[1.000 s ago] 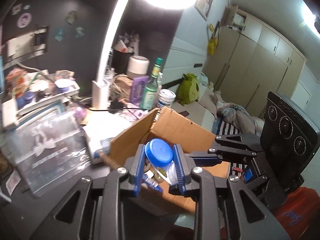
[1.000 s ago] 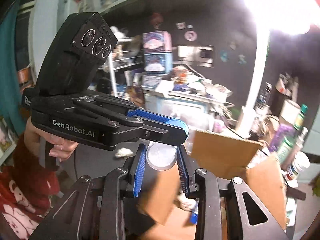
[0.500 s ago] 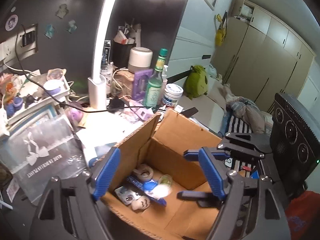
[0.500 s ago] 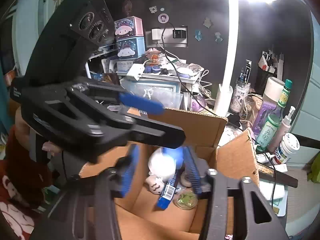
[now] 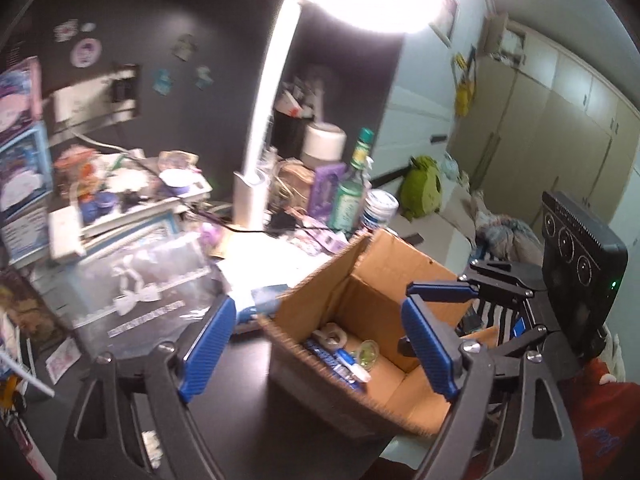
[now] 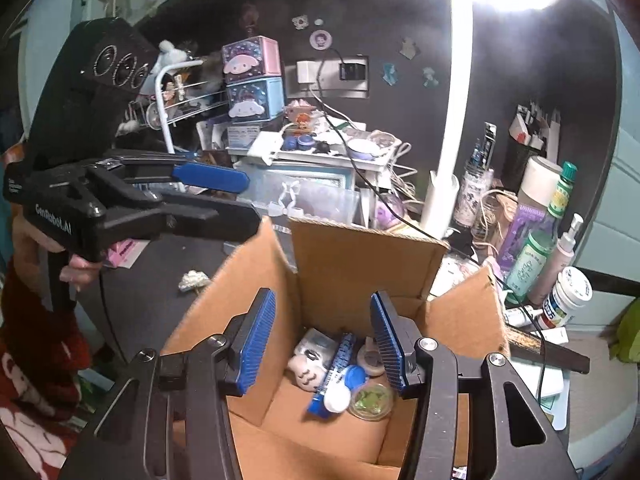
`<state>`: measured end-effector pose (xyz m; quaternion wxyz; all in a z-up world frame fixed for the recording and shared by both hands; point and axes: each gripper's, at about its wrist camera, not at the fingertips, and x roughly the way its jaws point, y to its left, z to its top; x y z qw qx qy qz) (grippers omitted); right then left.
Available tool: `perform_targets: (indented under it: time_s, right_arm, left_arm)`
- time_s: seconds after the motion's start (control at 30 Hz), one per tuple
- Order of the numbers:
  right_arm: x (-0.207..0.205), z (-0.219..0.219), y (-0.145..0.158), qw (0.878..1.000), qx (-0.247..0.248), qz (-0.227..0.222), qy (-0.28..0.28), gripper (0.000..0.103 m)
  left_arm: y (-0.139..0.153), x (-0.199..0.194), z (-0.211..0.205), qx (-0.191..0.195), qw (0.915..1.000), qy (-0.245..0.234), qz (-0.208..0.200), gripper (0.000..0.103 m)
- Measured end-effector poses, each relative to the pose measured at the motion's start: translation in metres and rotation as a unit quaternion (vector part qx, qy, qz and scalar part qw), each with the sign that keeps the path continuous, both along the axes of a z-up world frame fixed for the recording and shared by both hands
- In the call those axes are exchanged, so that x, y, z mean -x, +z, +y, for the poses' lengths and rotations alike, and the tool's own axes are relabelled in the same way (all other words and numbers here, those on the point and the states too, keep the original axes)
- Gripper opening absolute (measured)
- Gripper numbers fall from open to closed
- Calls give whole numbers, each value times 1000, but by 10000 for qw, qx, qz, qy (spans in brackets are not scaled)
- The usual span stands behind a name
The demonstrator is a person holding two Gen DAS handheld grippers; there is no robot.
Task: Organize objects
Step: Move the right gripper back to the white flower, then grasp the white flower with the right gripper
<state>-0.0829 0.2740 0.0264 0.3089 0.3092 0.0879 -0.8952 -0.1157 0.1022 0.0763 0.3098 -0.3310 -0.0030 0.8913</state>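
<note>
An open cardboard box [image 5: 384,272] [image 6: 360,256] stands on the dark desk. Inside lie a blue-capped round container [image 6: 344,388], a blue tube [image 5: 332,356], a tape roll [image 5: 330,334], a small green-filled jar [image 6: 370,400] and a small white figure [image 6: 310,360]. My left gripper [image 5: 320,344] is open and empty, above the box's near left corner. My right gripper [image 6: 324,344] is open and empty, above the box's inside. The left gripper shows in the right wrist view [image 6: 224,196], the right one in the left wrist view [image 5: 432,312].
A white lamp post [image 5: 260,128] stands behind the box. Bottles and jars [image 6: 536,240] crowd the right back. A clear plastic case [image 5: 132,288] and stacked trays [image 6: 312,152] fill the left back. A crumpled white scrap [image 6: 194,280] lies on the dark desk.
Both grippers opened and let their round containers fall into the box. The left gripper has since drawn back and to the left; the right one stays over the box.
</note>
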Motion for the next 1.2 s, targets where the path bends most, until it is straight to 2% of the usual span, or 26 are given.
perform_targets:
  time_s: [0.13,0.27,0.37,0.5,0.63,0.73,0.93,1.03,1.2]
  right_arm:
    - [-12,-24,8,9997,28,106,206,46]
    - [-26,-62,9,9977,151,109,648,46]
    - [-37,-97,4,9938,214,8,1087,55]
    - [-46,-145,-14,9861,274,-208,1624,57]
    - [-39,-189,-49,9805,183,-572,1872,58]
    - [-26,-214,-81,9804,-54,-746,1823,58]
    - [4,-248,-138,9831,-585,-785,1544,58]
    - [18,-260,-157,9831,-873,-683,1458,58]
    - [41,-272,-175,9816,-969,-867,1397,58]
  left_arm:
    - [5,-14,-41,-102,9991,366,166,84]
    - [1,-31,-85,-59,9946,977,356,84]
    - [-12,-42,-115,-53,9911,1283,354,85]
    - [-37,-53,-154,-3,9860,1649,265,85]
    - [-67,-65,-193,7,9813,1922,80,85]
    - [-91,-73,-214,-32,9787,2048,-125,85]
    - [-132,-80,-238,-94,9743,2190,-523,85]
    - [-141,-82,-244,-186,9729,2222,-603,85]
    - [-146,-84,-252,-303,9721,2227,-664,85]
